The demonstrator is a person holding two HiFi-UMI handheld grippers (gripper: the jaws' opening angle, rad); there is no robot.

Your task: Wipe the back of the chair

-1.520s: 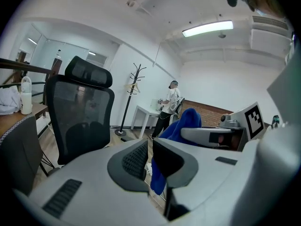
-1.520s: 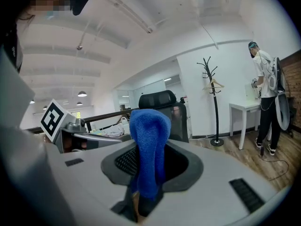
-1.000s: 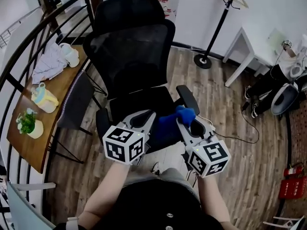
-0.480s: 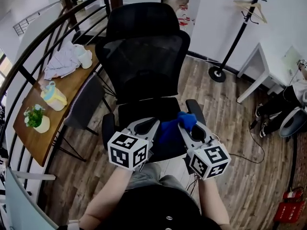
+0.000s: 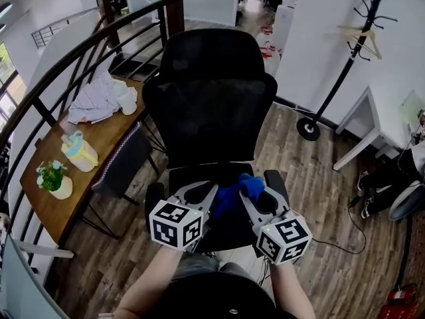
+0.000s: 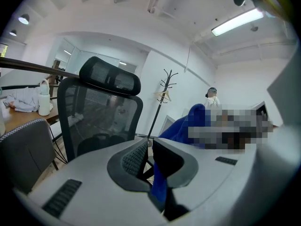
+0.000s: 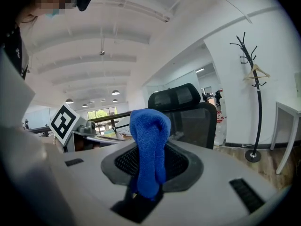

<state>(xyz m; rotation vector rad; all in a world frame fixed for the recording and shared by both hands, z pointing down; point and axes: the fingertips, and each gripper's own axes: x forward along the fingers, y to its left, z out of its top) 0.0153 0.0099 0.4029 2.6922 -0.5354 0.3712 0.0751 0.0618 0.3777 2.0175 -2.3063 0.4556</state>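
Over the seat, short of the chair [image 5: 211,105] back — nothing wiped yet, all of it left to do. Gripped in the clenched fingers of the right gripper [image 5: 257,191]: the cloth [image 5: 231,193] — pinched too, seemingly, at a corner by the closed fingers of the left gripper [image 5: 201,193].

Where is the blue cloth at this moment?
In the head view, the blue cloth sits low at centre, held between the left gripper and the right gripper, above the seat of the black chair.
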